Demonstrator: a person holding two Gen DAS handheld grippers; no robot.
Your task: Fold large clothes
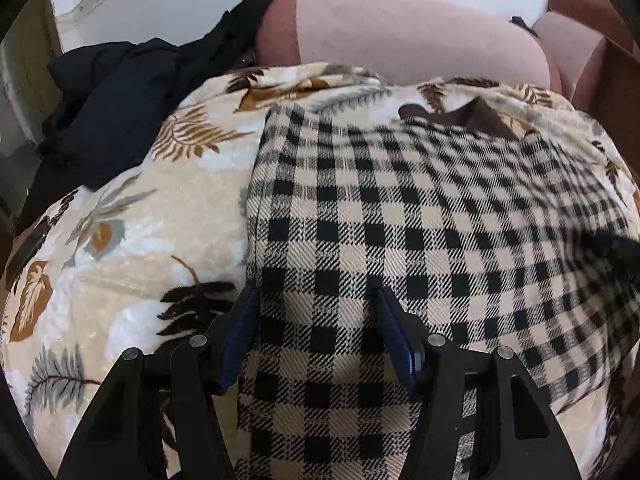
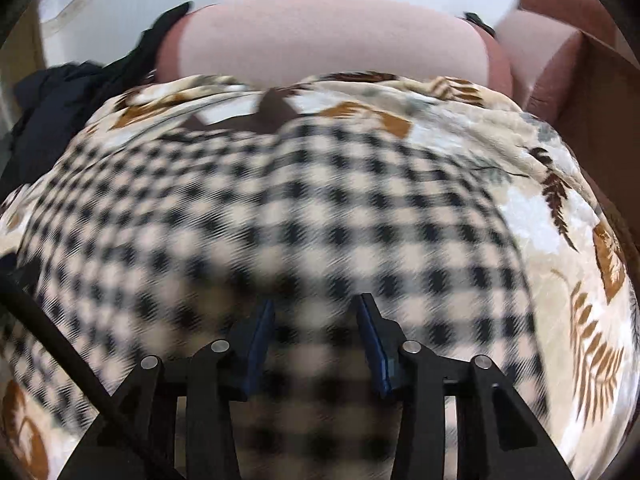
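A large black-and-beige checked garment (image 1: 400,216) lies spread flat on a leaf-print blanket (image 1: 132,240); it also shows, blurred, in the right wrist view (image 2: 280,220). Its brown collar (image 1: 472,116) lies at the far edge. My left gripper (image 1: 316,296) is open just above the garment's left side, its left finger near the folded left edge. My right gripper (image 2: 316,304) is open above the garment's middle. Neither holds cloth.
Dark navy and black clothes (image 1: 120,100) are piled at the far left on the blanket. A pink cushion (image 1: 400,36) lies behind, a brown one (image 2: 560,4) at the far right. The blanket (image 2: 560,220) lies bare to the garment's right.
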